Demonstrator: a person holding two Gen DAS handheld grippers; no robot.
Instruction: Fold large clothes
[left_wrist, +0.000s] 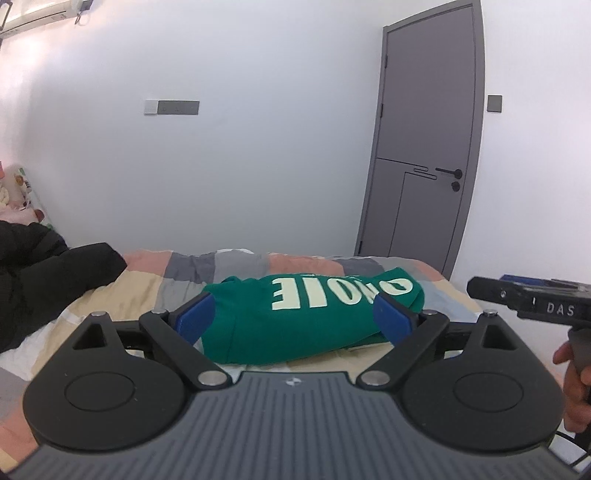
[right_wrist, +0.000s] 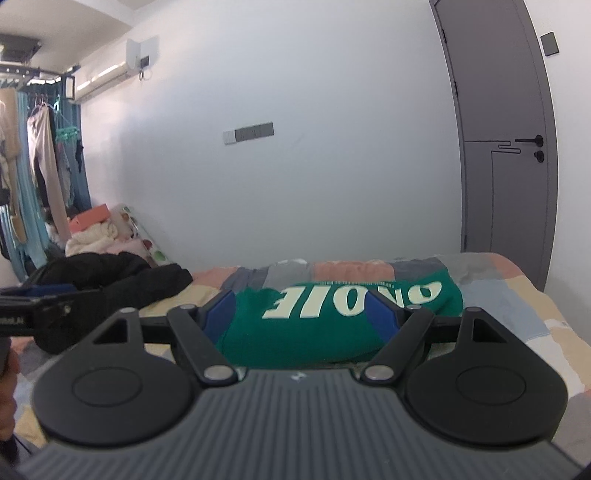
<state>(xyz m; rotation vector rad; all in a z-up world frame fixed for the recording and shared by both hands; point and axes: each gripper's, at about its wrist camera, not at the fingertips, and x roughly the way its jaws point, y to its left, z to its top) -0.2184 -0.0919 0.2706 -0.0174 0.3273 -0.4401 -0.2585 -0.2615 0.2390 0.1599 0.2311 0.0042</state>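
The green sweatshirt (left_wrist: 295, 325) is seen folded into a compact bundle on the bed (left_wrist: 155, 280), near the grey door (left_wrist: 424, 147), both the left hand-held gripper (left_wrist: 295, 319) and right hand-held gripper (right_wrist: 308, 315) are held apart and empty before it, so the folding is judged finished and only another garment need be fetched.

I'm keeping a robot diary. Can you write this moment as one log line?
left gripper: open, empty | right gripper: open, empty | green shirt: folded, on bed | black jacket: unfolded, beside it
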